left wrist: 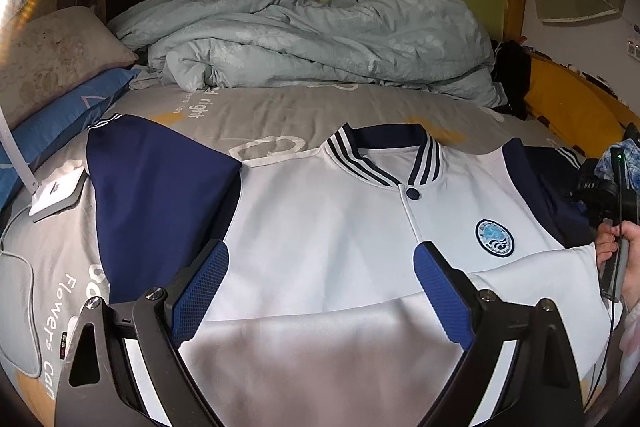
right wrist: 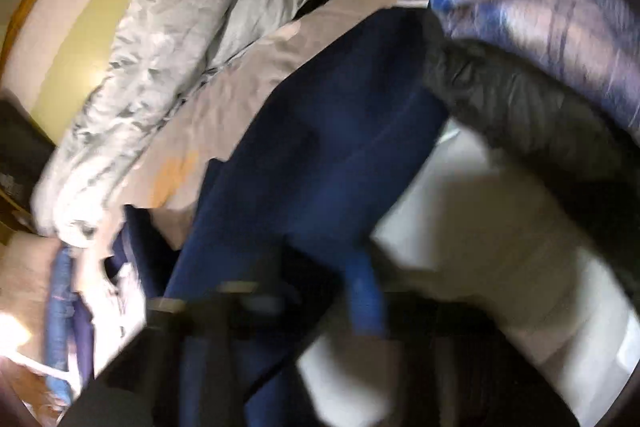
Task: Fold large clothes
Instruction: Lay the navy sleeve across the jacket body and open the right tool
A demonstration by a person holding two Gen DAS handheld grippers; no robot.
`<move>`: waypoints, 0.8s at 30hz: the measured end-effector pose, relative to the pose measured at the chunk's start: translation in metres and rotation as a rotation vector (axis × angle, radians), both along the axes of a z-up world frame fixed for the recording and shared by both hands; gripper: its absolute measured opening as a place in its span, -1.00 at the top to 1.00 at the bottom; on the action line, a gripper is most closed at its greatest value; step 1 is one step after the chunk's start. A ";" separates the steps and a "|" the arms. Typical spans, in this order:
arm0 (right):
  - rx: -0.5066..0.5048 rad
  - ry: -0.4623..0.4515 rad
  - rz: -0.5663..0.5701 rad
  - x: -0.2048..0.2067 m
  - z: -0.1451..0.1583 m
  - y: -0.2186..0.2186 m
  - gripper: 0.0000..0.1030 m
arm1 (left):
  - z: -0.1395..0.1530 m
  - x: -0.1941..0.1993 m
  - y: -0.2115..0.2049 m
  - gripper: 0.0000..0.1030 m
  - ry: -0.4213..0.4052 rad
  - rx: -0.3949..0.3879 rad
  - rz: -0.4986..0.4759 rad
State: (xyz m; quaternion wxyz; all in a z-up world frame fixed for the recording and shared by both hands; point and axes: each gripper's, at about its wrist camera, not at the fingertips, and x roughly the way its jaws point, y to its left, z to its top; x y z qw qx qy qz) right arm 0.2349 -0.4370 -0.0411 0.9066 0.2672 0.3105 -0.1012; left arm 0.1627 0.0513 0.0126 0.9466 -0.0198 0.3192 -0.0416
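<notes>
The jacket (left wrist: 332,227) lies face up on the bed (left wrist: 256,115), collar (left wrist: 380,155) away from the person and hem toward them, so its long axis runs straight ahead of the left claw (left wrist: 320,291). Both navy sleeves point away up the bed: one sleeve (left wrist: 160,195) on the left, the other (right wrist: 320,131) along the right edge. The left claw hangs over the lower white front with its jaws wide apart and nothing between the blue pads (left wrist: 200,295). It looks just above the cloth; contact cannot be told.

The right claw (right wrist: 320,303) sits at the jacket's right side, close over the right sleeve and the white body panel — the nearer one for that sleeve. Its view is heavily blurred; the jaws read as all but closed, and whether a pinch of cloth sits between them cannot be told. The person's hand (left wrist: 624,247) on it shows at the edge of the left view.

The white body is smooth, slightly glossy knit that drapes in soft ripples; collar and cuffs are ribbed with stripes, a round embroidered badge (left wrist: 495,238) on the chest. A rumpled quilt (left wrist: 320,39) lies well beyond — clear of the fold.
</notes>
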 end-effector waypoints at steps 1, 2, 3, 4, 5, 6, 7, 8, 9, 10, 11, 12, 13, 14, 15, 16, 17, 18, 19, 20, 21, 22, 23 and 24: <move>-0.009 -0.024 0.010 0.000 0.001 0.001 0.85 | 0.000 0.000 -0.001 -0.81 -0.004 0.006 0.001; -0.038 -0.058 0.009 -0.004 0.007 0.005 0.88 | 0.000 0.000 -0.001 -0.81 -0.008 0.011 0.003; -0.092 -0.101 0.012 -0.010 0.017 0.012 0.89 | 0.001 0.000 -0.002 -0.81 -0.012 0.013 0.004; -0.160 -0.148 0.027 -0.017 0.029 0.021 0.90 | 0.001 -0.001 -0.002 -0.81 -0.014 0.012 0.004; -0.229 -0.197 0.052 -0.025 0.041 0.033 0.90 | 0.002 -0.002 -0.001 -0.81 -0.015 0.009 0.005; -0.280 -0.244 0.089 -0.033 0.052 0.046 0.91 | 0.002 -0.002 -0.001 -0.81 -0.016 0.006 0.005; -0.302 -0.285 0.136 -0.040 0.062 0.059 0.91 | 0.003 -0.003 -0.001 -0.81 -0.018 0.002 0.004; -0.306 -0.321 0.189 -0.047 0.070 0.072 0.91 | 0.003 -0.004 0.000 -0.81 -0.021 -0.001 0.005; -0.307 -0.343 0.239 -0.053 0.076 0.086 0.91 | 0.004 -0.004 0.000 -0.81 -0.023 -0.002 0.005; -0.320 -0.365 0.312 -0.060 0.080 0.105 0.92 | 0.004 -0.005 0.000 -0.81 -0.025 -0.002 0.005; -0.350 -0.374 0.370 -0.067 0.081 0.124 0.92 | 0.005 -0.005 0.000 -0.81 -0.027 -0.002 0.006; -0.384 -0.370 0.429 -0.073 0.078 0.146 0.92 | 0.006 -0.006 0.000 -0.81 -0.030 -0.003 0.006; -0.419 -0.346 0.490 -0.077 0.072 0.166 0.92 | 0.007 -0.007 0.000 -0.81 -0.033 -0.006 0.006; -0.460 -0.308 0.546 -0.077 0.063 0.186 0.90 | 0.007 -0.008 -0.001 -0.81 -0.034 -0.007 0.005; -0.488 -0.275 0.585 -0.077 0.055 0.201 0.87 | 0.008 -0.009 -0.001 -0.81 -0.035 -0.006 0.005; -0.514 -0.227 0.623 -0.078 0.042 0.216 0.84 | 0.009 -0.009 -0.001 -0.81 -0.036 -0.005 0.005; -0.522 -0.187 0.651 -0.077 0.031 0.226 0.68 | 0.009 -0.011 -0.001 -0.81 -0.038 -0.004 0.005; -0.523 -0.148 0.671 -0.075 0.021 0.233 0.57 | 0.009 -0.012 -0.002 -0.81 -0.040 -0.004 0.003; -0.525 -0.119 0.683 -0.075 0.013 0.237 0.34 | 0.010 -0.013 -0.002 -0.81 -0.041 -0.005 0.001; -0.529 -0.103 0.688 -0.076 0.007 0.240 0.21 | 0.010 -0.014 -0.002 -0.81 -0.043 -0.005 -0.001; -0.533 -0.103 0.690 -0.080 0.005 0.240 -0.01 | 0.011 -0.015 -0.002 -0.81 -0.046 -0.005 -0.003; -0.537 -0.115 0.690 -0.085 0.005 0.241 -0.18 | 0.011 -0.016 -0.003 -0.81 -0.050 -0.003 -0.003; -0.544 -0.129 0.688 -0.089 0.008 0.240 -0.34 | 0.012 -0.016 -0.003 -0.81 -0.055 0.001 -0.003; -0.551 -0.140 0.686 -0.093 0.010 0.239 -0.43 | 0.012 -0.017 -0.004 -0.82 -0.060 0.007 -0.001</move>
